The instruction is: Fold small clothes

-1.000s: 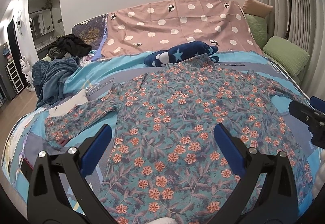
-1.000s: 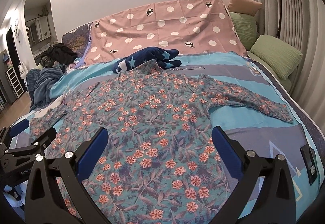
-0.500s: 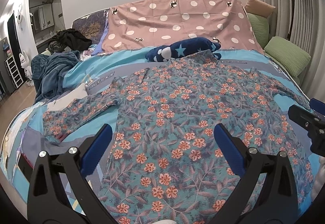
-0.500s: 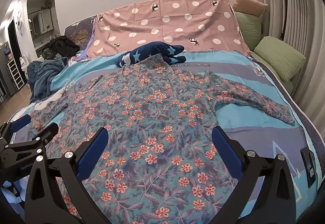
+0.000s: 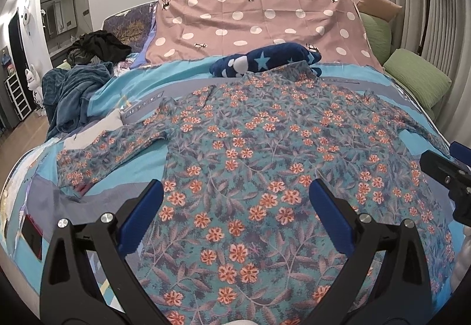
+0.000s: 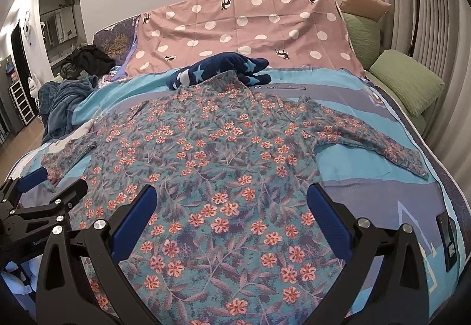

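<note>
A teal long-sleeved shirt with orange flowers [image 5: 259, 154] lies spread flat on the bed, both sleeves out to the sides; it also shows in the right wrist view [image 6: 217, 166]. My left gripper [image 5: 235, 195] is open and empty, hovering over the shirt's lower left part. My right gripper [image 6: 231, 201] is open and empty over the shirt's lower right part. The right gripper's body shows at the right edge of the left wrist view [image 5: 447, 174]. The left gripper's body shows at the left edge of the right wrist view [image 6: 38, 207].
The bed has a blue patterned cover [image 6: 368, 171]. A navy star cushion [image 5: 265, 59] lies by the shirt's collar. A pink dotted sheet [image 5: 259, 21], green pillows [image 5: 418, 80], a blue blanket [image 5: 73, 92] and dark clothes [image 5: 97, 45] are behind. A phone [image 6: 449, 242] lies at right.
Both grippers have risen or tilted slightly, so the shirt sits a little lower and farther in view. The shirt has not moved and both grippers stay open.
</note>
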Available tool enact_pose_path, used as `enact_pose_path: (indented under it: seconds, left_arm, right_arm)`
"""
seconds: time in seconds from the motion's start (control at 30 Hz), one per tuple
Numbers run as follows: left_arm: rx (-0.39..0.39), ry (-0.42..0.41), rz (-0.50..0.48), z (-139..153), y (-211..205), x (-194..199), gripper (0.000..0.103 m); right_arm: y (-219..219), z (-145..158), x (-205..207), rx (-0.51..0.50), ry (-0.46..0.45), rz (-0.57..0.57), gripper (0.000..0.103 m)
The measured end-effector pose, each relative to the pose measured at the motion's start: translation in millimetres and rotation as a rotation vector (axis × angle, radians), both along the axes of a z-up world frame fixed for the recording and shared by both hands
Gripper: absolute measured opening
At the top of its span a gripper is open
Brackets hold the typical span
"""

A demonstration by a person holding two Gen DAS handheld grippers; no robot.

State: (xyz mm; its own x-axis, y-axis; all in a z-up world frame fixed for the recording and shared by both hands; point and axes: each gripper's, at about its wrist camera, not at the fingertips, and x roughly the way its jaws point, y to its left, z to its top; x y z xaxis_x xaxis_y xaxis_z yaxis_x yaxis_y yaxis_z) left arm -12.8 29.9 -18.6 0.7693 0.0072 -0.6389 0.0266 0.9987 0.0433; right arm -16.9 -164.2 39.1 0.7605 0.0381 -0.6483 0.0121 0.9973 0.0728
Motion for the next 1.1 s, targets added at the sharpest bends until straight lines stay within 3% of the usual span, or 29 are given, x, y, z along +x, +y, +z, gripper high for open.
enact_pose_path:
  seconds: [0.77,1.0,1.03,1.1]
  left_arm:
    - [-0.038,0.004,0.01,-13,7,5,0.1]
    - [-0.103,0.021,0.006,-22,21,12,0.1]
    - [-0.115,0.028,0.008,-23,25,14,0.1]
    - [-0.122,0.047,0.033,-27,39,19,0.095]
  right_arm:
    - [-2,-13,9,0.012,0.034,-0.012,0.102]
    - [0,-15,13,0.021,0.035,-0.002,0.102]
    - [-2,-15,14,0.031,0.032,0.0,0.101]
    - [-5,-15,16,0.062,0.028,0.022,0.087]
